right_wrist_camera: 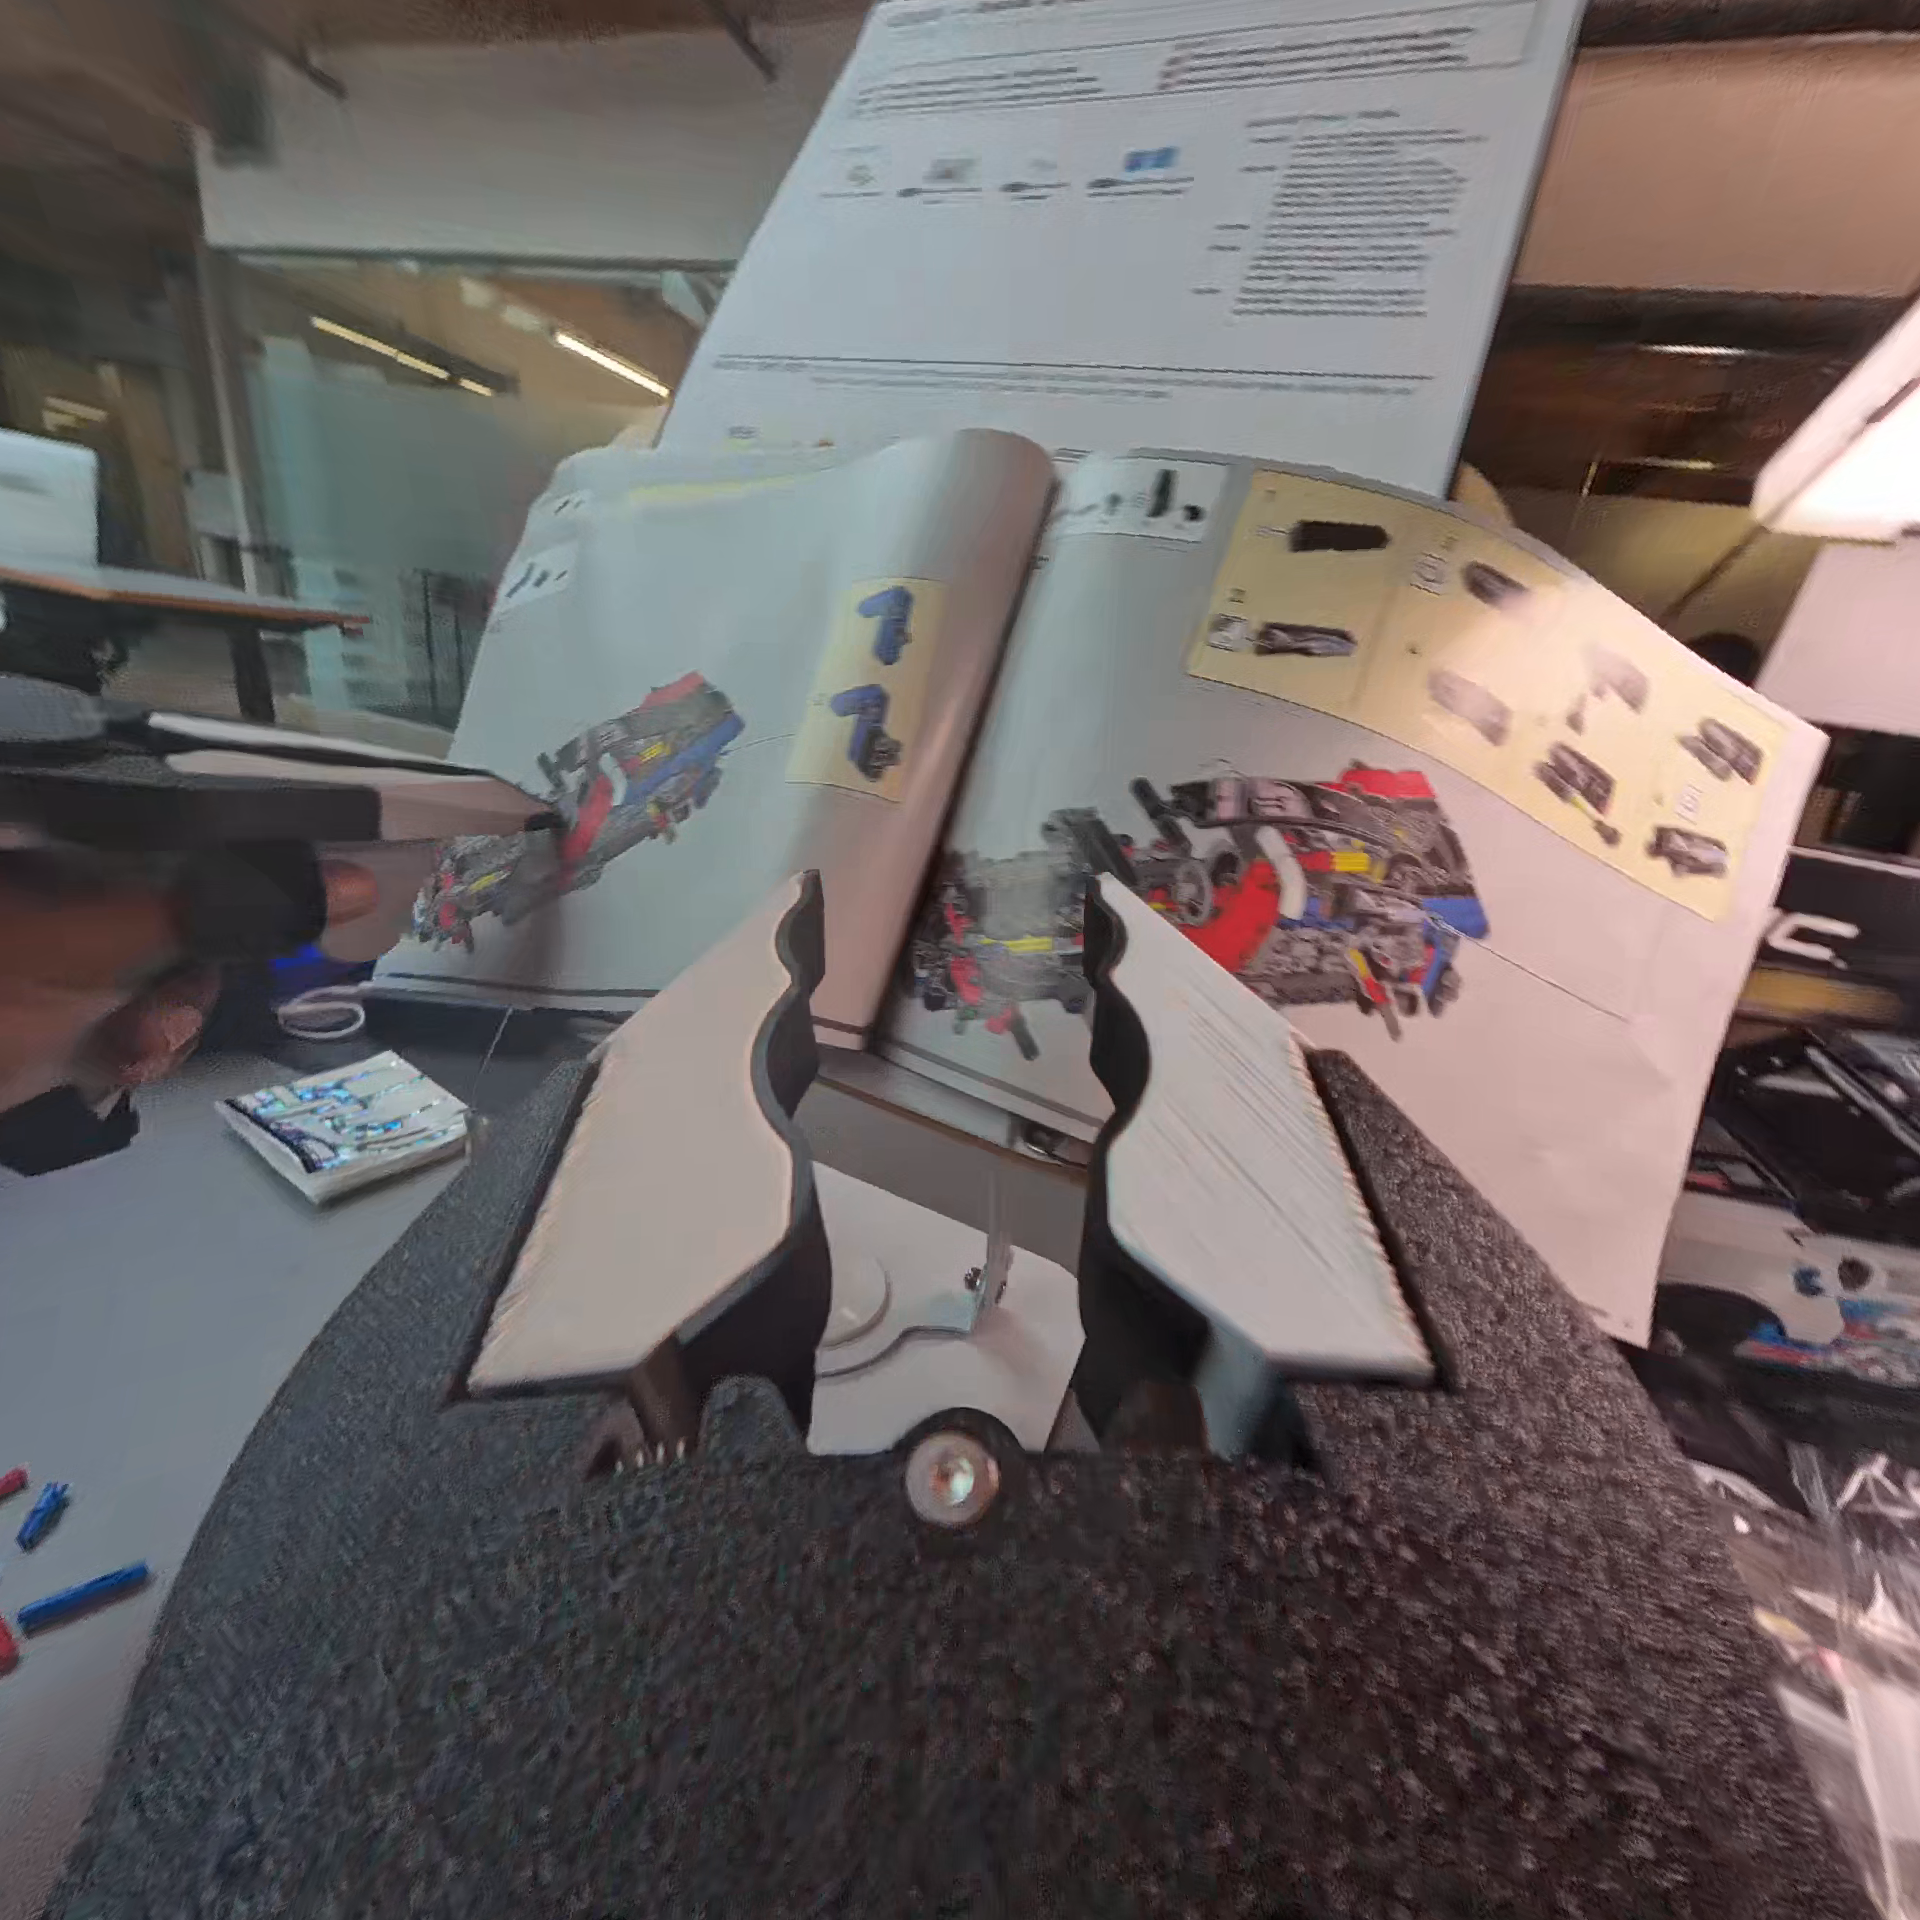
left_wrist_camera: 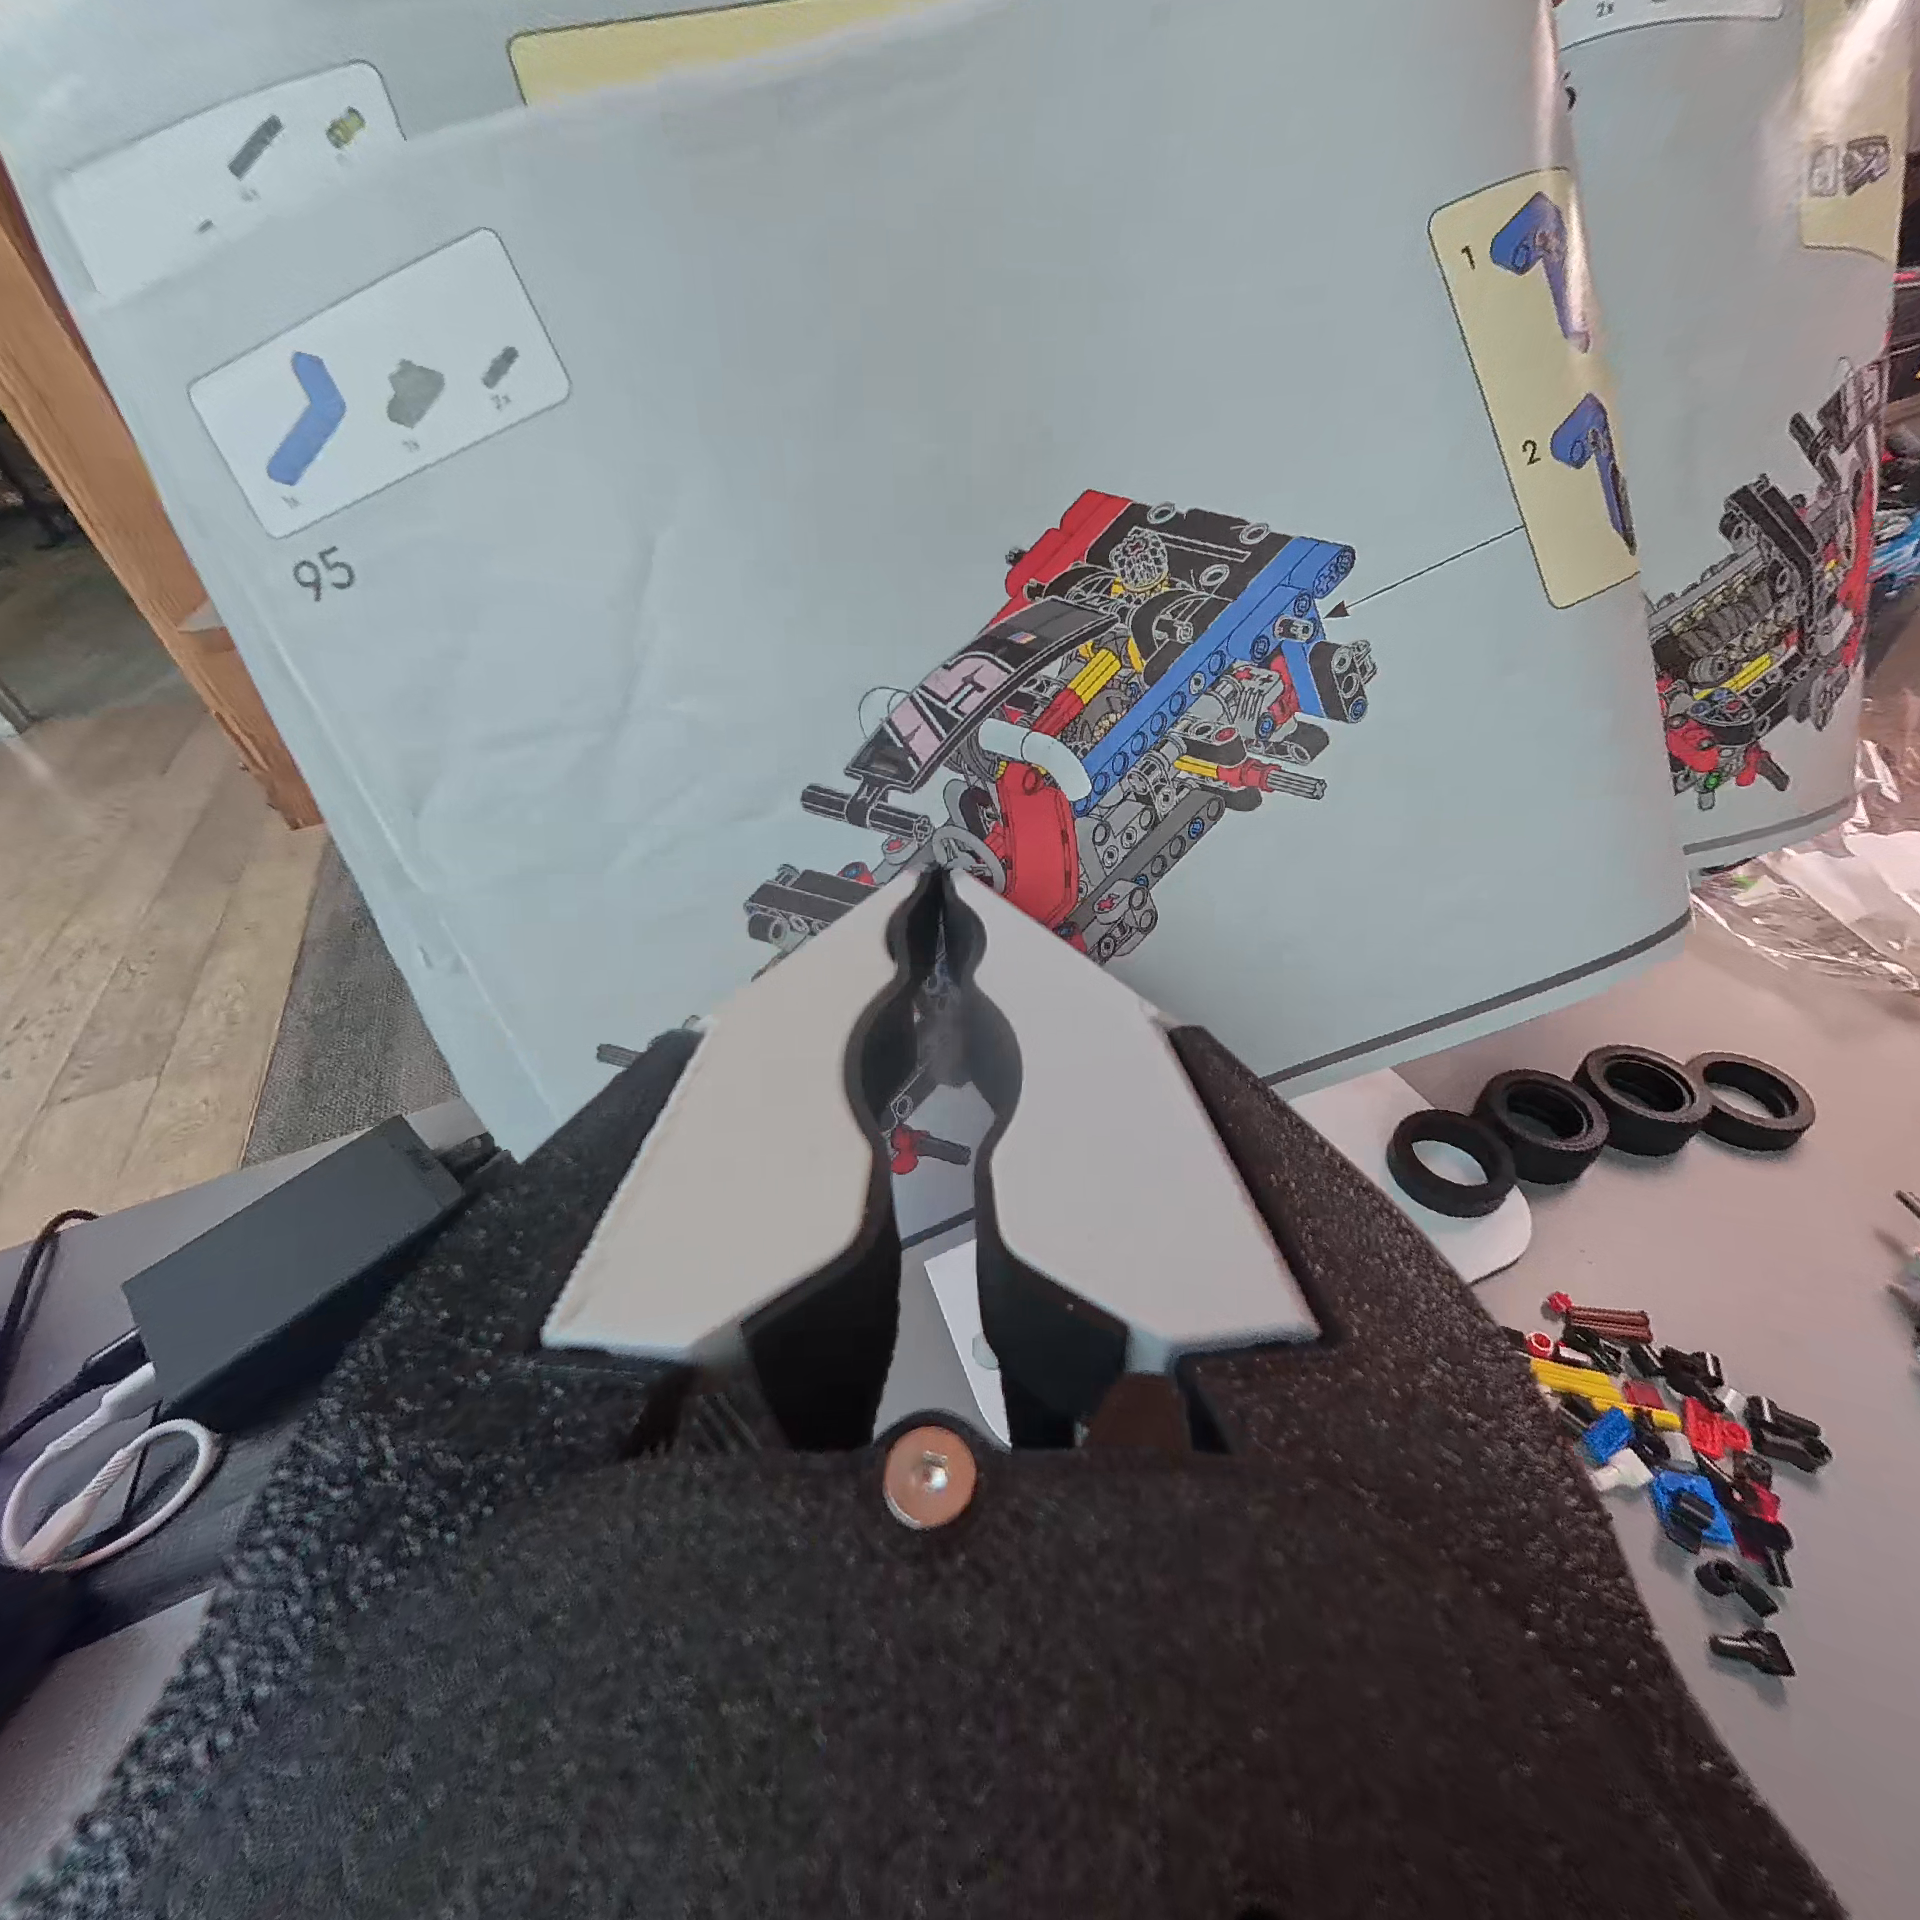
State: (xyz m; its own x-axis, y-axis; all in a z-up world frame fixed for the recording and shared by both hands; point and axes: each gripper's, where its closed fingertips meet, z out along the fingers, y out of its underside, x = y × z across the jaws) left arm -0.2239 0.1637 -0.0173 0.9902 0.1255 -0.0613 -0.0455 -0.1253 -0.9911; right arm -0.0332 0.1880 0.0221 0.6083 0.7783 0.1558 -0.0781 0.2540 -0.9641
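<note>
Left gripper: while pointed at the propped pale-blue instruction booklet (left_wrist_camera: 727,520), the left gripper (left_wrist_camera: 938,878) is seen closed, tips together against the page.
Right gripper: the right gripper (right_wrist_camera: 951,904) is held apart, empty, near the booklet's spine.
Nearby: four black rubber tyres (left_wrist_camera: 1600,1117) are lined beside a heap of small coloured bricks (left_wrist_camera: 1673,1455).

The open instruction booklet (right_wrist_camera: 1299,1039) stands upright across the worktop (left_wrist_camera: 1621,1236) and blocks the way ahead of both tongs. The left tongs (left_wrist_camera: 938,878) sit pinched together with their tips right at its left page, no gap visible there. The right tongs (right_wrist_camera: 951,904) stand parted before the spine, their tips apart from the paper. Right of the left tongs, a row of four black tyres (left_wrist_camera: 1600,1112) and a heap of small bricks (left_wrist_camera: 1683,1444) take up the surface, with bare worktop between them. To the left a black power adapter (left_wrist_camera: 291,1268) and white-handled scissors (left_wrist_camera: 104,1475) crowd the edge. A small shiny booklet (right_wrist_camera: 348,1127) lies flat left of the right tongs, bare worktop around it
</note>
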